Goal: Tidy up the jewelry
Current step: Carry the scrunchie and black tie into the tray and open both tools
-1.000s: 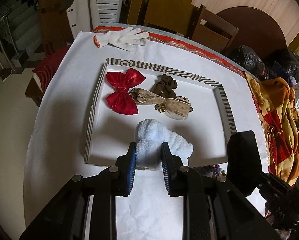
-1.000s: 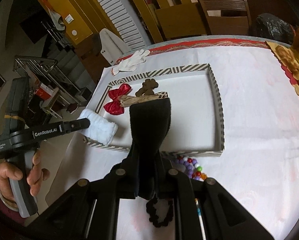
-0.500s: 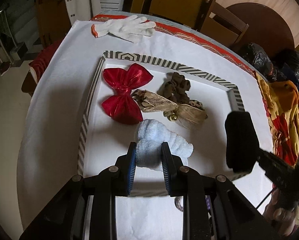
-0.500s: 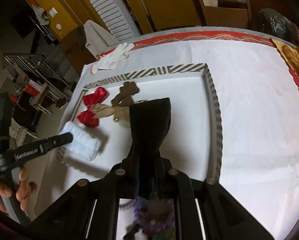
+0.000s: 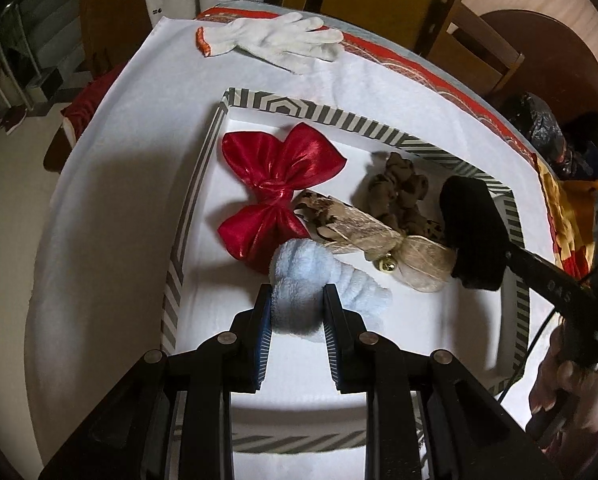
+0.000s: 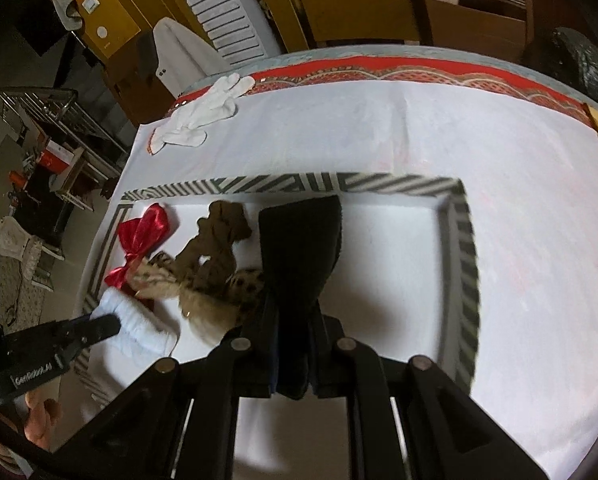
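The fluffy white fabric scrunchie point(image 5: 299, 276) is clamped between the pads of the left gripper point(image 5: 296, 316) and hangs low over the near left part of the shallow white tray with a grey striped rim point(image 5: 203, 184), close to the red satin bow point(image 5: 279, 188). The black velvet hair piece point(image 6: 299, 256) is pinched tight in the right gripper point(image 6: 295, 360), over the tray's middle, just right of the beige ribbon bow with a small gold bell point(image 5: 379, 240) and the brown leopard-print scrunchie point(image 5: 399, 192). The step in hand seems to be laying both pieces in the tray; next, each should go down on a bare part of the floor before its jaws let go, without covering the bows.
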